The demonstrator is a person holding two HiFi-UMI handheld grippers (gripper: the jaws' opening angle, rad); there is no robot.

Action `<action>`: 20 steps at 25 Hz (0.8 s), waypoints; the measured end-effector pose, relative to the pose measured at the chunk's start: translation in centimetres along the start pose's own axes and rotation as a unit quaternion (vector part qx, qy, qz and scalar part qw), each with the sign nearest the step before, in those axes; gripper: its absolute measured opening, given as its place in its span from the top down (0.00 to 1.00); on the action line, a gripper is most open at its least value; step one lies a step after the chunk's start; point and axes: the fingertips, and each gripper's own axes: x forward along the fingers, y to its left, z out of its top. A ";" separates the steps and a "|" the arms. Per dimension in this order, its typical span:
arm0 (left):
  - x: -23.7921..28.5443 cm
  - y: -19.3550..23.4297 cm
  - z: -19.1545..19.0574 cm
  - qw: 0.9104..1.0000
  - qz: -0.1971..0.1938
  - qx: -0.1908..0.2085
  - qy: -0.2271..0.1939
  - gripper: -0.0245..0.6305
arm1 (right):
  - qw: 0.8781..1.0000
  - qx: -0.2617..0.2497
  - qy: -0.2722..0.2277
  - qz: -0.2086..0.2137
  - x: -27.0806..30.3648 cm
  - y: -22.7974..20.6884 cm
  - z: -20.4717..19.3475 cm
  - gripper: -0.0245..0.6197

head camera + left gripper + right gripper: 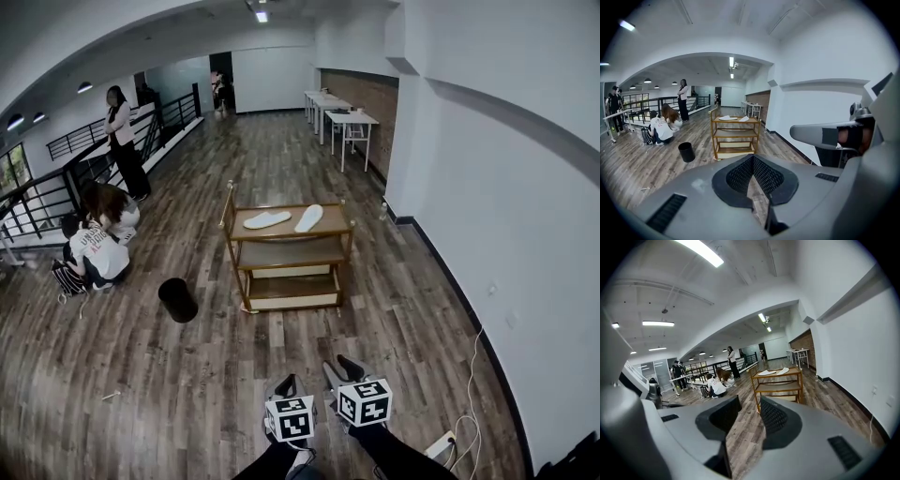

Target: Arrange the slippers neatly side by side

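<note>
Head view: white flat slippers (pixel 267 220) lie splayed at 12 o'clock on the wooden three-tier shelf (pixel 246 253). They are well out of reach, so my left claw (pixel 285 383) is closed and my right claw (pixel 339 367) parted, both empty.

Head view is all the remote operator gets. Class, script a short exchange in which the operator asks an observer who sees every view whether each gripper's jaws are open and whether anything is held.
Operator: Is the left gripper open or shut?
Observer: Shut. In the left gripper view its pads meet at the tips with nothing between them.
Operator: And the right gripper?
Observer: Open and empty. The right gripper view shows its jaws apart with only floor between them.
</note>
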 end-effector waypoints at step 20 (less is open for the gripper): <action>9.3 9.3 5.3 1.000 -0.014 -0.005 0.012 0.96 | 0.999 0.009 0.015 -0.031 13.2 -0.7 3.6 0.74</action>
